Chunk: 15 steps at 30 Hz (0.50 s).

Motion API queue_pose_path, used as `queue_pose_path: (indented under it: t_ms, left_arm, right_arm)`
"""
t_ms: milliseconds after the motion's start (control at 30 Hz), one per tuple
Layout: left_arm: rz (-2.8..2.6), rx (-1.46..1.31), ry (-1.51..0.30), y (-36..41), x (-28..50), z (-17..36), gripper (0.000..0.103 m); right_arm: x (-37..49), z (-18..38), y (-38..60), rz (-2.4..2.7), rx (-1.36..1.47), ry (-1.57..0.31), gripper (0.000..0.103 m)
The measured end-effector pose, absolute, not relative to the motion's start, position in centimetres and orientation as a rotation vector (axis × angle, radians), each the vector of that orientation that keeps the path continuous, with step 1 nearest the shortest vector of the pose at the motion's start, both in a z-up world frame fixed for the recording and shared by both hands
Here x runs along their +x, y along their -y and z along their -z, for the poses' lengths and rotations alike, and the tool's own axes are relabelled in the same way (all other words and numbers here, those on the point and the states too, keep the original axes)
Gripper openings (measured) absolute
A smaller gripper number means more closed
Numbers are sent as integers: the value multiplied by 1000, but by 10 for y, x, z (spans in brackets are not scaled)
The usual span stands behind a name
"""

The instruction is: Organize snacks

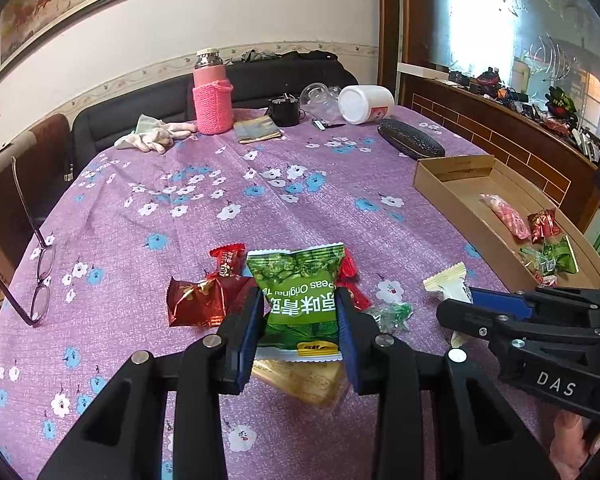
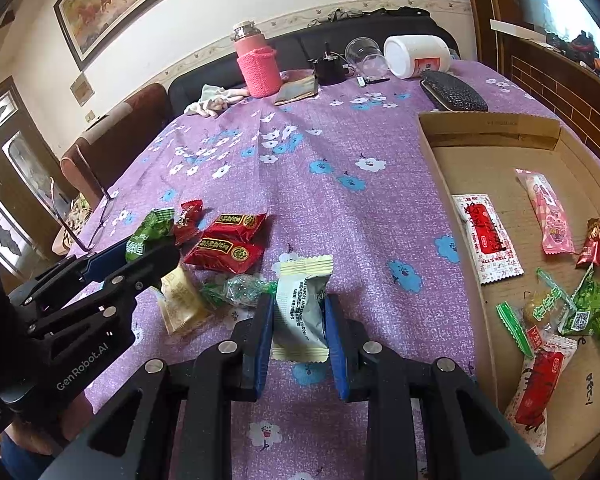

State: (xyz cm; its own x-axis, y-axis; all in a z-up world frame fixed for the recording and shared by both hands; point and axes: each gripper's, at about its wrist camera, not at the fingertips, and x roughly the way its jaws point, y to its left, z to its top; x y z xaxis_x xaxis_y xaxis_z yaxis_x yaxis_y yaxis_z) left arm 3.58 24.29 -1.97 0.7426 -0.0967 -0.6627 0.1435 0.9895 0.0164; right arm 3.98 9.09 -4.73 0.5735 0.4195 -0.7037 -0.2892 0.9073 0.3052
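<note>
Green pea packet (image 1: pixel 300 296): puffed foil pouch, crimped white ends, print upside down in the left wrist view. It sits above a gold-wrapped snack (image 1: pixel 304 384) and beside red packets (image 1: pixel 204 300) on the bench (image 1: pixel 180 184), which has a purple flowered cloth.

Left tool (image 1: pixel 300 312): blue pads pressed on both sides of the green pea packet, pinching it.

White packet (image 2: pixel 300 308): pale pouch with small black print and cream crimped ends, lying lengthwise on the cloth, near a clear green-flecked candy (image 2: pixel 240 288).

Right tool (image 2: pixel 300 320): narrowly spread; pads touch both flanks of the white packet, gripping it.

Cardboard tray (image 2: pixel 452 184): on the right of the bench, holding a pink packet (image 2: pixel 548 212), red-and-white sachets (image 2: pixel 486 236) and green wrappers (image 2: pixel 592 308).
</note>
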Motion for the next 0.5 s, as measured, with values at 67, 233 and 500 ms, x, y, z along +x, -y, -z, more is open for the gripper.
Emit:
queue_pose_path:
  t_ms: [67,233,500]
  left_arm:
    - [132,61,-723,-245,36,19,34]
    - [137,56,-718,-245,35,18,35]
    - [163,55,-712,-241,33,17,34]
  right_arm:
    - [40,47,-90,-413,168,-864,27]
    - [39,46,-89,-410,170,-856,27]
    - [38,39,-81,-395,197,-825,27]
